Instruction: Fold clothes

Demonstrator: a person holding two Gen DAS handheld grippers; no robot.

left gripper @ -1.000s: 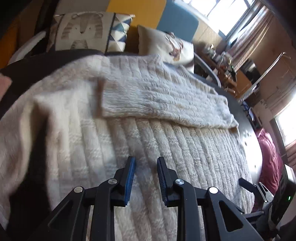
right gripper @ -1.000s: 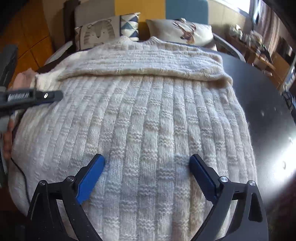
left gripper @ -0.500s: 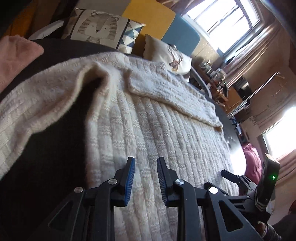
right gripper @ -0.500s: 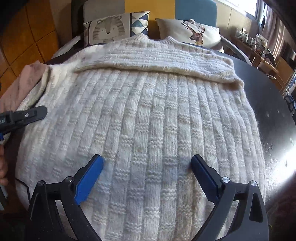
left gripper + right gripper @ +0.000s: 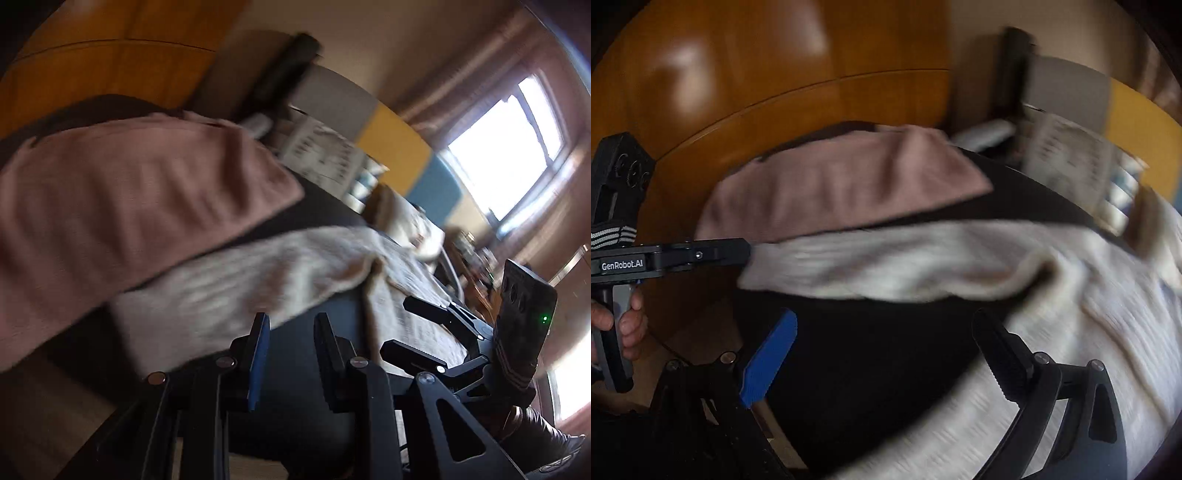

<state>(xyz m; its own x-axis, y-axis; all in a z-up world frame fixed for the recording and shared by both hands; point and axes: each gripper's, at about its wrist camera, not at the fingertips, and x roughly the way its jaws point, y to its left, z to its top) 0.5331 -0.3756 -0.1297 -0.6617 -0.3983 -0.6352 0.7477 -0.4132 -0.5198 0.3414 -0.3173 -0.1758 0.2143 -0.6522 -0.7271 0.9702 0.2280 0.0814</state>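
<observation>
- The cream sweater [image 5: 1089, 295] lies on the dark tabletop [image 5: 871, 362], its sleeve just ahead of both tongs.
- Left tongs [image 5: 291, 334]: narrow gap, pinching nothing.
- Right tongs [image 5: 886, 350]: spread wide, empty.
- A pink cloth [image 5: 842, 184] lies behind the sleeve.

We are looking at a dark, round-edged worktop [image 5: 871, 354] that is carrying two garments. A cream ribbed knit sweater [image 5: 1089, 317] is lying across it, one sleeve stretching out towards the edge. A dusty-pink knit garment [image 5: 842, 188] is lying just beside that sleeve, seemingly touching it, though blur is hiding detail.
</observation>
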